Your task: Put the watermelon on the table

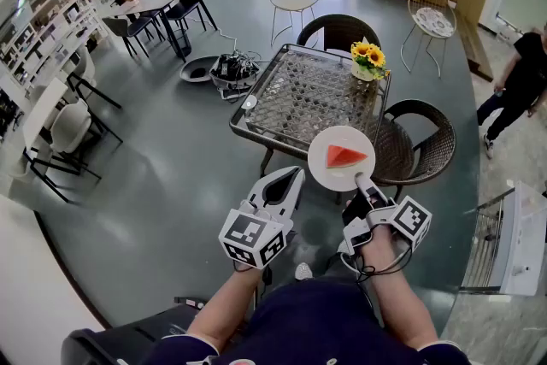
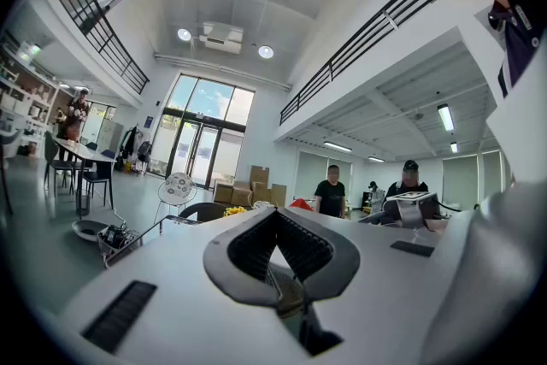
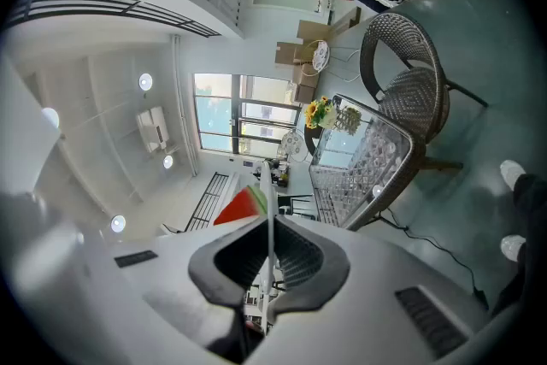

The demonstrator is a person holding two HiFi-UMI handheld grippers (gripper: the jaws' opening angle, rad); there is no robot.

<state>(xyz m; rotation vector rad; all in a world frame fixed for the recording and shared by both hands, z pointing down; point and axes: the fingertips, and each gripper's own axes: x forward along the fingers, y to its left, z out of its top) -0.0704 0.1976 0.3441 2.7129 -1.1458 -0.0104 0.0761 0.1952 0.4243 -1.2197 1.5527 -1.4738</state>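
Watermelon: we are carrying a red wedge with green rind (image 1: 346, 156), lying loose on a white plate (image 1: 320, 150) that we are holding in the air by the near edge of the table (image 1: 295, 94), not yet set down.
Right gripper: (image 1: 362, 184) we are pinching the plate's near rim, jaws almost together on the thin edge.
Left gripper: (image 1: 285, 184) we are holding it beside the plate, jaws closed on nothing.
Table: glass top, carrying sunflowers (image 1: 367, 57) at the far corner.
Handling: we are judging the wedge soft, wet and free to slide; the plate stiff, smooth and breakable, sagging away from a one-edge grip.
Hold: we are favouring the rim, plate level, never the fruit itself.
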